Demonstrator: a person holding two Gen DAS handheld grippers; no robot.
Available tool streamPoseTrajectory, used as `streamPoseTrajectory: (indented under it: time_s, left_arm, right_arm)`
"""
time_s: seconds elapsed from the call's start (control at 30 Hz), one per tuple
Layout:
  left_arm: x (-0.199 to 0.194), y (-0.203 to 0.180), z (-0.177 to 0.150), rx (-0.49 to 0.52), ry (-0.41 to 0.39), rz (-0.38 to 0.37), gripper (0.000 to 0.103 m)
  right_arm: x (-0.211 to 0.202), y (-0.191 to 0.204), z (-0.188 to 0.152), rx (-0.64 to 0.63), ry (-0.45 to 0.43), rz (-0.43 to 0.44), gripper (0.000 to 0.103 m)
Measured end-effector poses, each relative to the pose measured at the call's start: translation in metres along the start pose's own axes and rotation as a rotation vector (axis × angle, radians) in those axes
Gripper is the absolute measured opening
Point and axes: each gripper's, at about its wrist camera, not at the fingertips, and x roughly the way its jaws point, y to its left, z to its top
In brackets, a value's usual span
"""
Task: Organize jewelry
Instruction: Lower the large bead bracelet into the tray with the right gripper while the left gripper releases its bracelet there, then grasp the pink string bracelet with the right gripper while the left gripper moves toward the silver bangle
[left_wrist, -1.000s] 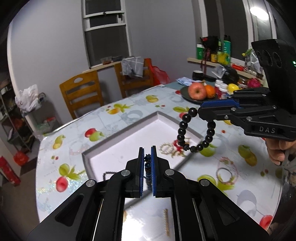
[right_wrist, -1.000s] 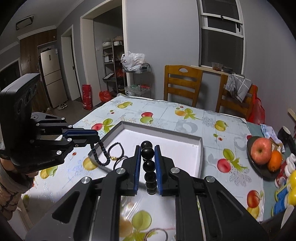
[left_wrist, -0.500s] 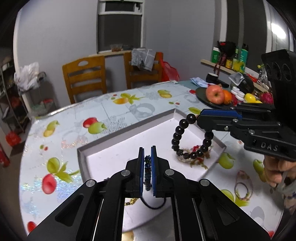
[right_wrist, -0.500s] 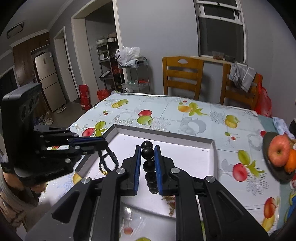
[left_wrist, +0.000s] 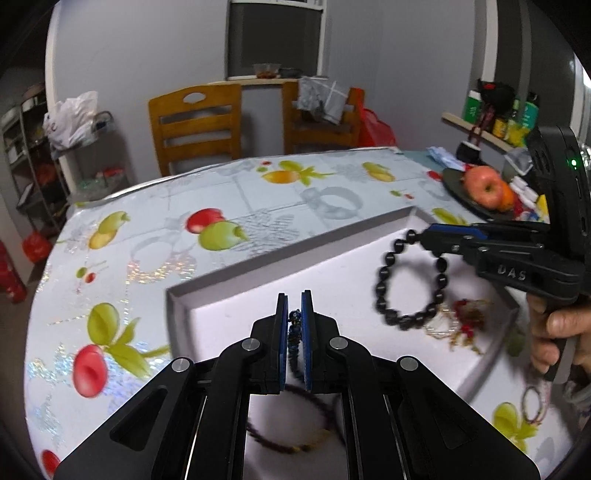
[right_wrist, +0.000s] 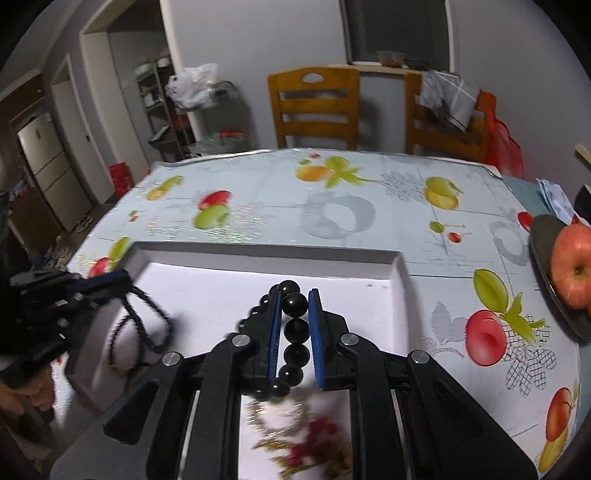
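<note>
While both claws come down over the white tray (left_wrist: 177, 306), each one is clenched on a piece of jewelry. The left claw (left_wrist: 294, 321) grasps a thin dark beaded string (right_wrist: 147, 325), which hangs above the tray's left part. The right claw (right_wrist: 294, 325) grasps the black bead bracelet (left_wrist: 410, 280), hanging above the red and gold jewelry (left_wrist: 458, 321) that lies in the tray. A second ago both hung higher over the tray's far side; now they are lower and nearer its floor, so releasing them inside the tray seems the next step. Around the tray is the fruit-patterned tabletop (left_wrist: 155, 236).
</note>
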Motion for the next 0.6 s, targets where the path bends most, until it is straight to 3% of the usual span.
streamPoseTrajectory:
  time_s: [0.33,0.4,0.47,0.57,0.6]
  left_arm:
    - [0.030,0.025,0.006,-0.012,0.083,0.064,0.011]
    - [0.024,0.028,0.000,-0.036,0.065,0.059,0.033]
    - [0.017,0.027,-0.005,-0.040,0.047,0.055,0.047]
    - [0.001,0.022,-0.013,-0.036,0.014,0.050,0.052]
    - [-0.005,0.020,-0.016,-0.037,0.002,0.051,0.056]
  right_arm:
    - [0.020,-0.016,-0.014,-0.016,0.058,-0.054,0.015]
    - [0.014,-0.014,-0.019,-0.036,0.040,-0.059,0.015]
    - [0.006,-0.013,-0.022,-0.046,0.022,-0.054,0.016]
    - [-0.010,-0.012,-0.025,-0.054,-0.006,-0.045,0.017]
    - [-0.015,-0.012,-0.026,-0.056,-0.012,-0.041,0.021]
